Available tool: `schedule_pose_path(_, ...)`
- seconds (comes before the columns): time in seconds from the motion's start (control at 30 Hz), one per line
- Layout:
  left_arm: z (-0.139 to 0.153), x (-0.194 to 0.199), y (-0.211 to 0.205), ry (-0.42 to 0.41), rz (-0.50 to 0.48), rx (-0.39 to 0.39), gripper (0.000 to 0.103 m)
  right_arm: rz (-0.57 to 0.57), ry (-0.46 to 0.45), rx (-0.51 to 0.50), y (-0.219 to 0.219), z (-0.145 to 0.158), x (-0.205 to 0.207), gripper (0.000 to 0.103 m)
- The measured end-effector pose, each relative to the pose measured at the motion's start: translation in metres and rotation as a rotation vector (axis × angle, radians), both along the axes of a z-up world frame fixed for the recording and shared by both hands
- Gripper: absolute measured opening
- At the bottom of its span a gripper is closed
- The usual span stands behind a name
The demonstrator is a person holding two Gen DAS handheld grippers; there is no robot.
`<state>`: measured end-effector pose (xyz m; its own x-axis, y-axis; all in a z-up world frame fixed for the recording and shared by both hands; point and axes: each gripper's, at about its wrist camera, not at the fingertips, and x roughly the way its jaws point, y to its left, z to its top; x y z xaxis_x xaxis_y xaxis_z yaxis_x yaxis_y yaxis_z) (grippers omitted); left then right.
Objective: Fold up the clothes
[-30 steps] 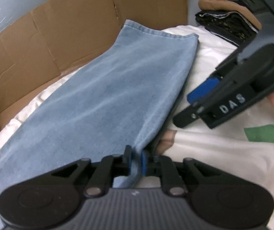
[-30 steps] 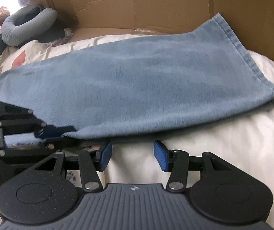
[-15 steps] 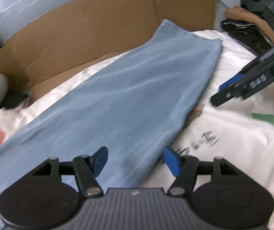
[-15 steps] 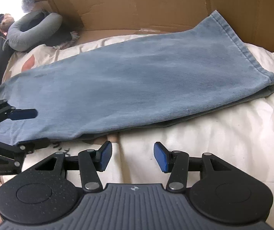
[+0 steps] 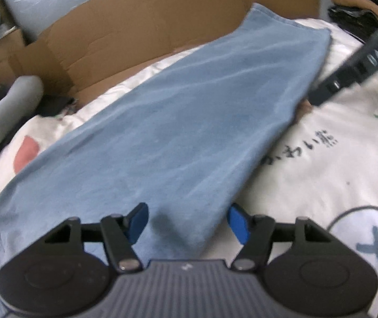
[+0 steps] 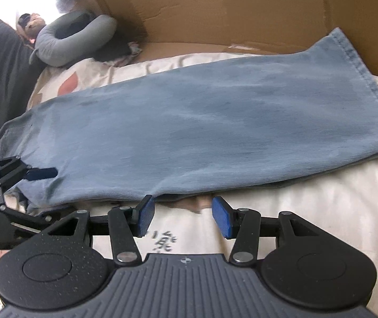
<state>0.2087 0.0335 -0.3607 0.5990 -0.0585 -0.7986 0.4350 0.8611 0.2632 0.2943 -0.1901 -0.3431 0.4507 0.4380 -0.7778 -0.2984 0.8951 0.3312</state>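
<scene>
Looking down both wrist cameras, I have the long pale-blue denim jeans (image 6: 202, 132) lying flat, apparently doubled leg over leg, on the white printed bedspread (image 6: 308, 212), with the brown cardboard sheet (image 6: 241, 8) standing behind them. My left gripper (image 5: 187, 222) hangs released over the near edge of the denim, blue pads apart with cloth below but nothing pinched. My right gripper (image 6: 182, 217) is likewise unclenched, hovering over bare bedspread just beside the long near edge of the jeans, touching nothing.

I judge the lengthwise fold done and the crosswise fold next. To do it well, I would send the right gripper toward the hem end (image 6: 369, 84) and take both layers together at the corner, since a lower layer peeks out there and could be left behind. The left should bite the matching corner or pin the middle as a crease line. I would lift only enough to clear the cloth, carry the hem toward the waist end squarely, and lay it down with edges aligned before releasing. Denim is stiff and heavy, so a shallow pinch may slip.

The grey neck pillow (image 6: 75, 39) sits well clear.
</scene>
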Motion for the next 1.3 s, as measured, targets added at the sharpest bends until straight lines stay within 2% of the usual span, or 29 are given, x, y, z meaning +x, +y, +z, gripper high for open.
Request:
schedule_pose_path(0.17,0.013,0.005,0.011,-0.057,0.049,-0.034,0.067,0.088,0.015,0.002,0.027,-0.002,-0.001,0.055)
schedule_pose_path(0.33,0.023,0.011,0.021,-0.092,0.113,-0.075,0.068,0.213,-0.015,0.002,0.068,0.002,0.004,0.055)
schedule_pose_path(0.5,0.023,0.014,0.031,-0.105,0.160,-0.084,0.068,0.275,-0.053,0.000,0.100,0.011,0.014,0.055)
schedule_pose_path(0.7,0.020,0.000,0.044,-0.114,0.206,-0.046,0.069,0.344,-0.041,-0.035,0.127,-0.003,0.028,0.055)
schedule_pose_path(0.87,0.015,-0.014,0.055,-0.117,0.267,-0.012,0.074,0.409,-0.022,-0.071,0.146,-0.015,0.022,0.055)
schedule_pose_path(0.97,0.015,-0.022,0.057,-0.150,0.286,0.035,0.078,0.441,-0.028,-0.089,0.155,-0.017,0.018,0.054)
schedule_pose_path(1.13,0.010,-0.030,0.060,-0.172,0.331,0.115,0.078,0.485,-0.032,-0.098,0.167,-0.017,0.014,0.056)
schedule_pose_path(1.3,0.014,-0.037,0.074,-0.192,0.407,0.130,0.078,0.493,-0.020,-0.065,0.177,-0.014,0.015,0.056)
